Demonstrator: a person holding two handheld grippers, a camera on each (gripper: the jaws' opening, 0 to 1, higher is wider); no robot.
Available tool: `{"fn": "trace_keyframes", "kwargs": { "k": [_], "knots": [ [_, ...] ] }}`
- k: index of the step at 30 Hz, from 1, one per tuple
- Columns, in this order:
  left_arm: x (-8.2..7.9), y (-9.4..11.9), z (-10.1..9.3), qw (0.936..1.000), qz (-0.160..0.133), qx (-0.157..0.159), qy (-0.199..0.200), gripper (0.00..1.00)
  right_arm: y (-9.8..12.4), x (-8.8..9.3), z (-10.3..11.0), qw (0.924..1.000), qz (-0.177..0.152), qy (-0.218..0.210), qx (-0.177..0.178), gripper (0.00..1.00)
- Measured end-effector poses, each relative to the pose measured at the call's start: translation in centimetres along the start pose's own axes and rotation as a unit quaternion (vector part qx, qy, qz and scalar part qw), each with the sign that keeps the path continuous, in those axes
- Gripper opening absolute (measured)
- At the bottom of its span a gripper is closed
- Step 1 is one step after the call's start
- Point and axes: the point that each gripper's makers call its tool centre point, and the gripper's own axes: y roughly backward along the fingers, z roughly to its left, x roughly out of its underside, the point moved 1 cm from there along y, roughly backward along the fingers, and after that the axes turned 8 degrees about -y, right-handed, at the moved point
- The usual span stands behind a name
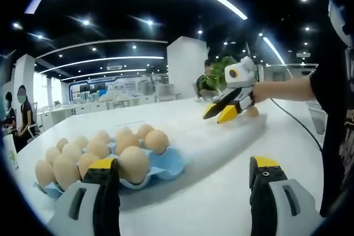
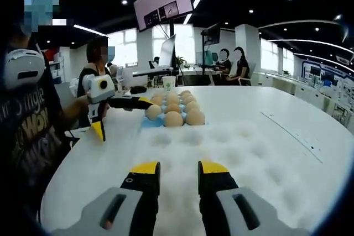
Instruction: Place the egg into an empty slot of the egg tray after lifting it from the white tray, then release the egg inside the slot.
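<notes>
R tool [image 2: 179, 171] jaws slightly apart, empty, over white tray [image 2: 260, 158]. L tool [image 1: 185, 172] wide open, empty, by egg tray [image 1: 166, 167]. Next: straddle egg [image 1: 252, 111], close gently.

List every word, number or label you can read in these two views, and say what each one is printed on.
Lettering on the person's dark shirt: blurred, only fragments show, not readable.
Hanging screen: content too small to read.
Blue egg tray, white tray, grippers: no text.

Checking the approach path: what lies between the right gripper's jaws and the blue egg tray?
In the right gripper view, only empty dimples of the white tray lie between the right gripper and the blue egg tray.
</notes>
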Motion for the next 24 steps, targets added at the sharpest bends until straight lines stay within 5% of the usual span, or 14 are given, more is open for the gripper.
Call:
{"fn": "trace_keyframes", "kwargs": {
  "k": [24],
  "knots": [
    [0.0,0.1,-0.3,1.0000,0.005,0.003,-0.004,1.00,4.6,1.6,1.2,0.9994,-0.001,-0.002,0.035,0.33]
  ]
}}
